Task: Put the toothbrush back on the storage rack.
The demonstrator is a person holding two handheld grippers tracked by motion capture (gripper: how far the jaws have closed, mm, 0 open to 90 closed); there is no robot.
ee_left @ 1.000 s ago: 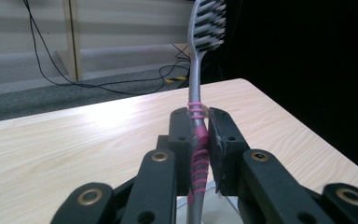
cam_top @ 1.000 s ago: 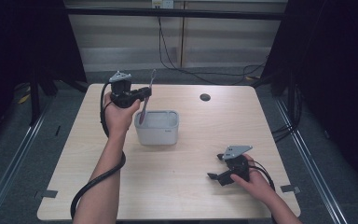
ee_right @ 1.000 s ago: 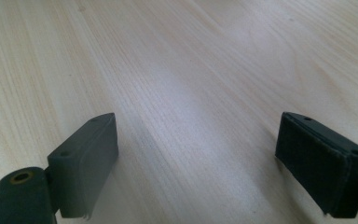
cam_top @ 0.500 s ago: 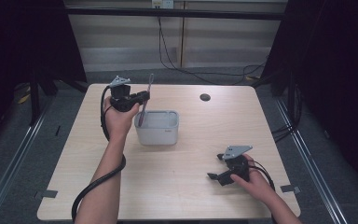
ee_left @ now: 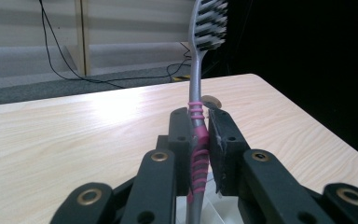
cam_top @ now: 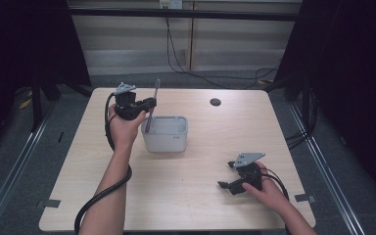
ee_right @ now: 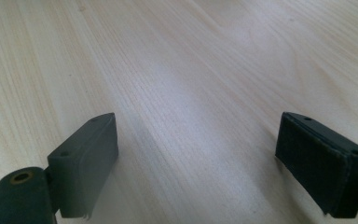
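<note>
**Toothbrush clamped over the grey tub, right tongs idle**

The left tongs (cam_top: 149,104) are clenched on a toothbrush (cam_top: 152,105), held above the far-left part of the bench (cam_top: 78,166). In the left gripper view the two black jaws press on the brush's grey handle (ee_left: 197,135) where pink grip bands wrap it, and the bristled head rises upright past the top of the tongs (ee_left: 200,140) toward the far edge of the bench (ee_left: 51,135). From the high view the brush stands nearly upright with a slight tilt — its head up and toward the far side, its lower end pointing down at the left part of a grey rectangular tub (cam_top: 166,142). Whether the lower end touches the tub's floor cannot be told. The left hand (cam_top: 122,125) sits just left of the tub, its black cable looping down along the forearm toward the near edge.

The right tongs (cam_top: 227,183) are released — in the right gripper view the jaws stand wide apart with bare pale wood (ee_right: 191,84) between them and nothing gripped. The right hand (cam_top: 269,191) rests low at the near-right of the bench, well apart from the tub, the tongs pointing left. A small dark round disc (cam_top: 215,102) lies on the far side of the bench, to the right of the tub.
</note>
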